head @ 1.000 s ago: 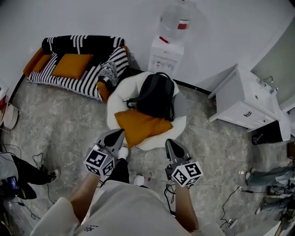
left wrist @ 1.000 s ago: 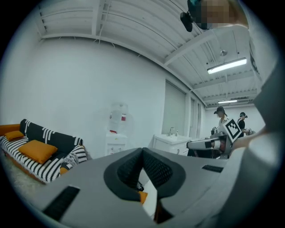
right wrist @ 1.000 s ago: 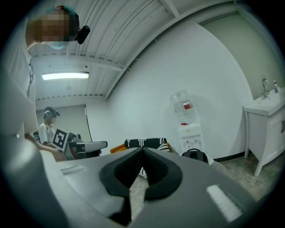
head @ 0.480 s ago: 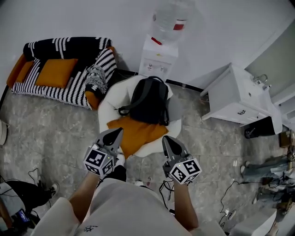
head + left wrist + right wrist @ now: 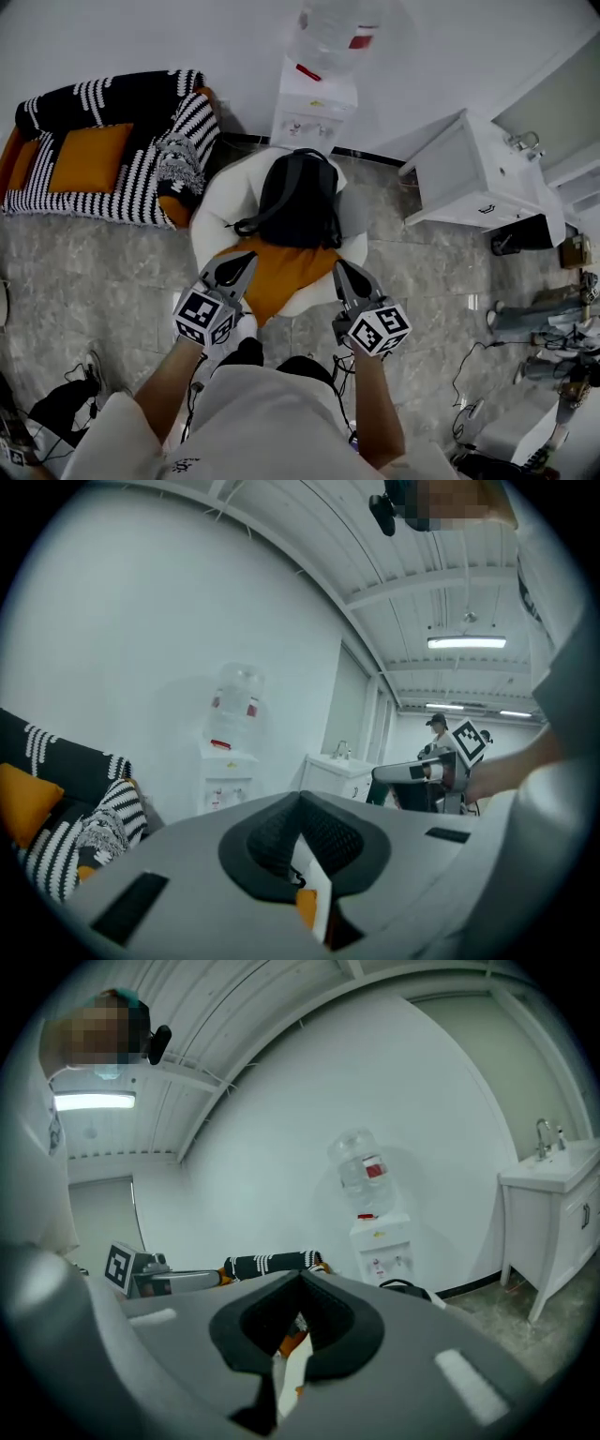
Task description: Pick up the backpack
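A black backpack (image 5: 298, 199) leans on a round white chair (image 5: 211, 202), above an orange cushion (image 5: 281, 270). In the head view my left gripper (image 5: 247, 259) is shut and empty, its tips at the cushion's near left edge. My right gripper (image 5: 339, 266) is shut and empty too, by the cushion's near right edge. Both stop short of the backpack. The left gripper view shows shut jaws (image 5: 302, 797) pointing at the wall, and the backpack is hidden there. Past the shut jaws (image 5: 302, 1275) in the right gripper view only the backpack's top (image 5: 404, 1286) peeks out.
A water dispenser (image 5: 314, 103) stands against the wall behind the chair. A black-and-white striped sofa (image 5: 122, 155) with orange cushions sits to the left, and a white sink cabinet (image 5: 478, 178) to the right. Cables (image 5: 469, 375) and another person's legs (image 5: 525, 323) lie on the floor at right.
I have stepped toward the chair, which now sits closer in the head view. Both shut grippers moved forward together, from over the floor to the orange cushion's near edge.
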The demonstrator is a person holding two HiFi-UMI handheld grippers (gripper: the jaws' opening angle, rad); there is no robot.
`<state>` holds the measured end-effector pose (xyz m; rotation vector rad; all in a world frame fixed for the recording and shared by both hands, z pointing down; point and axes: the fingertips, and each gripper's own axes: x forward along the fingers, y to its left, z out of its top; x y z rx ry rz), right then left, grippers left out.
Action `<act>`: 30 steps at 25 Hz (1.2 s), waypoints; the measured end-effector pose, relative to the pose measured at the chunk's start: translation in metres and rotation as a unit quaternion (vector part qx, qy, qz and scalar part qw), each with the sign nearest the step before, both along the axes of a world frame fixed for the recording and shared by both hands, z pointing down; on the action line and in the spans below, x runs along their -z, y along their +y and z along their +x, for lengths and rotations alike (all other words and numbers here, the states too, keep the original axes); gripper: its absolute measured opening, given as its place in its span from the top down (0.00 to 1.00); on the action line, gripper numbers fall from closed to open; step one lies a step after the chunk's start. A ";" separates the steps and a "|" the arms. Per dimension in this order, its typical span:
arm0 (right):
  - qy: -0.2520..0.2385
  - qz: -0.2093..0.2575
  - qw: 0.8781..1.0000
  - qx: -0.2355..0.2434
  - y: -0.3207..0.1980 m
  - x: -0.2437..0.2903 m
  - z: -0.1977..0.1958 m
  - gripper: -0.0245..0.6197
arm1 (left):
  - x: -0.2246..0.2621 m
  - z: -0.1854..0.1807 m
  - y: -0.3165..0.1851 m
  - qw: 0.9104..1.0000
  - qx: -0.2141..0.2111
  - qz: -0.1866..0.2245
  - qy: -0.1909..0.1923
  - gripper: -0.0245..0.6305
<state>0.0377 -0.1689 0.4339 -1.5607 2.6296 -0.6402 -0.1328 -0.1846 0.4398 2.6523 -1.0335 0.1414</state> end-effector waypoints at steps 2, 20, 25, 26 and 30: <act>0.009 -0.006 1.000 -0.012 -0.005 -0.006 0.008 0.96 | -0.009 0.000 -0.011 1.000 -0.007 -0.004 -0.010 0.99; 0.008 -0.023 1.000 0.018 -0.094 -0.040 0.054 0.96 | -0.054 0.032 -0.085 0.999 0.002 -0.046 -0.017 0.99; 0.025 -0.041 0.997 0.057 -0.137 -0.073 0.079 0.96 | -0.068 0.045 -0.125 0.997 0.047 -0.050 -0.028 0.99; 0.034 -0.043 0.996 0.064 -0.147 -0.081 0.083 0.96 | -0.072 0.048 -0.135 0.997 0.054 -0.049 -0.036 0.99; 0.058 -0.052 0.993 0.086 -0.177 -0.116 0.093 0.96 | -0.092 0.057 -0.163 0.994 0.080 -0.052 -0.060 0.99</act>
